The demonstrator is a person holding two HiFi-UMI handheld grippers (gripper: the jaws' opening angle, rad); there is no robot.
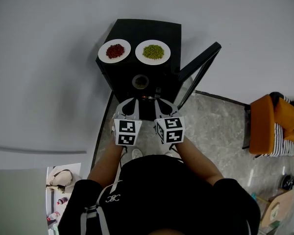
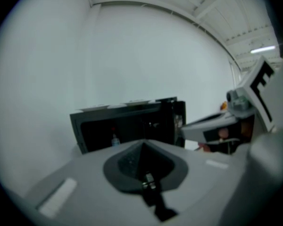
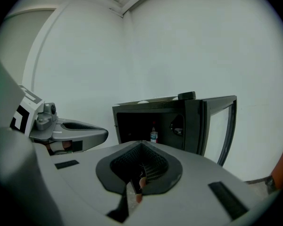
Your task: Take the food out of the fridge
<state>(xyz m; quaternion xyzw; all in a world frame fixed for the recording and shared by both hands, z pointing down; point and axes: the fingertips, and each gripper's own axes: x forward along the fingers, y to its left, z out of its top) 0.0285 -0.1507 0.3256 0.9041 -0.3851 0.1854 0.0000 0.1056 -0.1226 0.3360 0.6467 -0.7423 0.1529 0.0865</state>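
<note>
Small bottle (image 3: 153,134) with a red cap is standing upright, its long axis vertical, on the floor of the open black fridge (image 1: 142,29), toward the back. The fridge door (image 1: 198,65) is swinging wide off the fridge's right side. 2 plates are sitting on the fridge's top, 1 of red food (image 1: 114,51) and 1 of green food (image 1: 153,52). The left gripper (image 2: 148,180) and right gripper (image 3: 139,180) are both hanging just in front of the fridge's opening, side by side, pointing slightly downward, each with its jaws fully together and gripping nothing. The bottle is lying straight ahead, deeper into the fridge. It is sitting closer to the right gripper's line, so that one is looking better placed, though its jaws are needing to part first.
</note>
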